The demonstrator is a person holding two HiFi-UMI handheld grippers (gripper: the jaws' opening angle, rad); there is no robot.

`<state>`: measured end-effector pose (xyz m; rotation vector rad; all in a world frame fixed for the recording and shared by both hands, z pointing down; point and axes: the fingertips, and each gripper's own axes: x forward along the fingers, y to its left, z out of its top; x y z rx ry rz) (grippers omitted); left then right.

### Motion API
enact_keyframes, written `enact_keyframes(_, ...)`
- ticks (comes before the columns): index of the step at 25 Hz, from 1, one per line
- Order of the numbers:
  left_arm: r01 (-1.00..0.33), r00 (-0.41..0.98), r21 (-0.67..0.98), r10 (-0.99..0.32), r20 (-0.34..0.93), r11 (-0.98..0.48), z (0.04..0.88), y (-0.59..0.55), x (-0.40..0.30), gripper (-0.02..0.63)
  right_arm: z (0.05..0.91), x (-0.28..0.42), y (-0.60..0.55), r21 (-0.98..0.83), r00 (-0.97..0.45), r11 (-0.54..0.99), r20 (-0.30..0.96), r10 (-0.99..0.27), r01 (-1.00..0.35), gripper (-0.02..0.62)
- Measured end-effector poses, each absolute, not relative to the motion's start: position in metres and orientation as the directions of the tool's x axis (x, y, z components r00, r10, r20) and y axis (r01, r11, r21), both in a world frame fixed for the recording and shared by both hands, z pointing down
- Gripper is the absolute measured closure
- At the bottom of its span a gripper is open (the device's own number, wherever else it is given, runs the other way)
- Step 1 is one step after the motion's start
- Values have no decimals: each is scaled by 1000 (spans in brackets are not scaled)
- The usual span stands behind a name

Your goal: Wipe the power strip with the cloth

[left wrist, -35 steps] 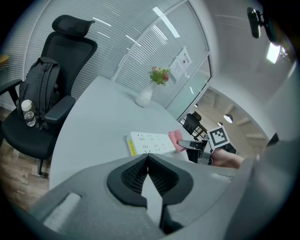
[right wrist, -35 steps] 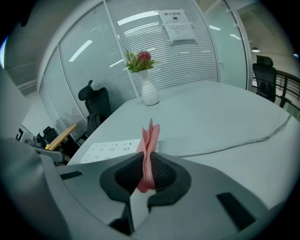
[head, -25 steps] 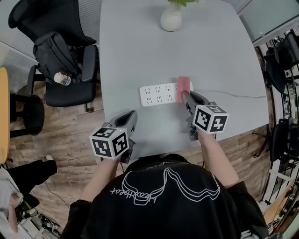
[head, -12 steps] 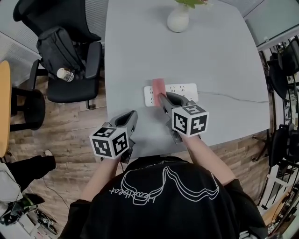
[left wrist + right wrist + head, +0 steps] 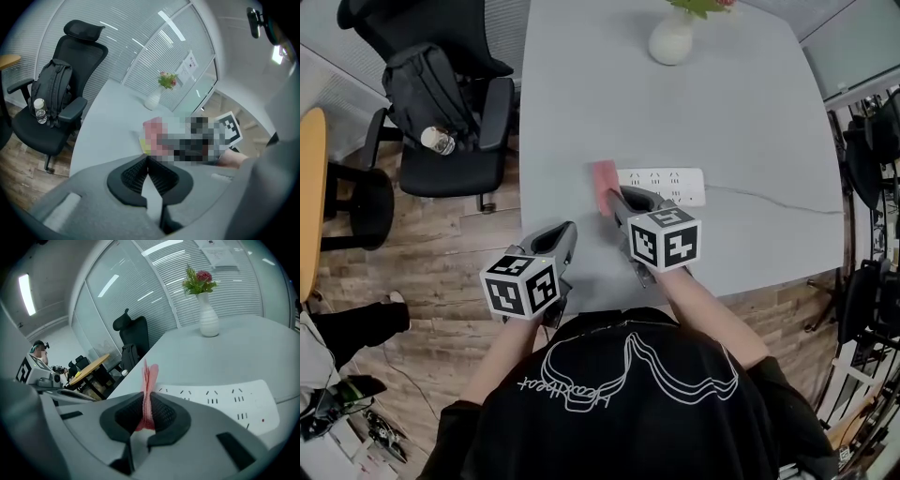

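Power strip [image 5: 673,186] lies on the grey table [image 5: 581,94], its long axis running left to right across our front, with the cable [image 5: 769,197] leaving its right end. From the head view we cannot see its left end, because our right gripper [image 5: 614,202] and the pink cloth [image 5: 603,180] cover it. A mosaic patch blurs that gripper in the left gripper view. Our right gripper is clenched on the cloth, which stands folded between the jaws just at the strip's left end; we cannot tell whether it touches. Our left gripper [image 5: 564,231] is closed on nothing, near the table's left edge, apart from the strip.
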<state>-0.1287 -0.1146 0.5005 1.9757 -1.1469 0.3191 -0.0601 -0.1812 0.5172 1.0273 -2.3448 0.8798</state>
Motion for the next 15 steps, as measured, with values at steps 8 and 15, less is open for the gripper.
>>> enact_keyframes(8, -810, 568, 516, -597, 567, -280, 499, -113, -124, 594, 525, -53, -178, -359, -608, 508, 617, -500, -783, 554)
enact_keyframes(15, -799, 585, 523, -586, 561, -298, 500, -111, -115, 594, 529, -30, -181, -346, -570, 466, 630, -528, -814, 554)
